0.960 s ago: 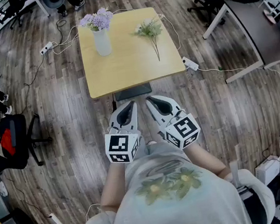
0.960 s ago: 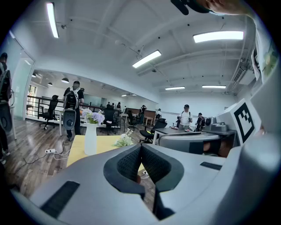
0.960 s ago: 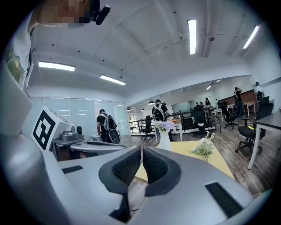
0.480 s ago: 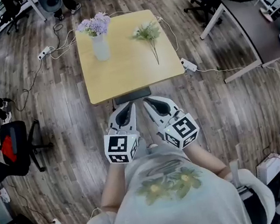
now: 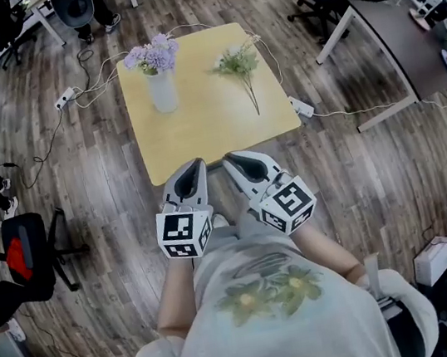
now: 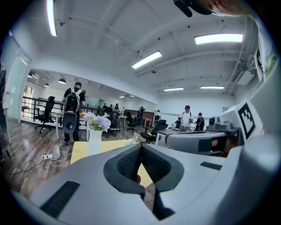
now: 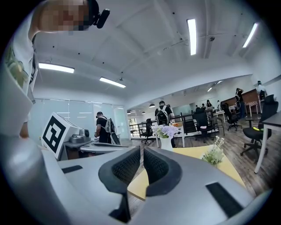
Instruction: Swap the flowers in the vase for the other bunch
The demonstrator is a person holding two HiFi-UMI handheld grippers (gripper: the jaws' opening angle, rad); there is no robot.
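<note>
I've stepped in closer. The worktop [image 5: 205, 117] now has its near edge right at the tips of my tools, where a second ago a strip of floor lay between. Nothing on it has been touched. The purple flowers [image 5: 152, 56] stand in the vase [image 5: 163, 92] at the far left, and the other bunch [image 5: 241, 65] lies flat at the far right, well apart from it. My left tool [image 5: 192, 166] and right tool [image 5: 229, 159] are side by side, jaws together on nothing. I judge the swap hasn't begun — I'm only coming within reach.
</note>
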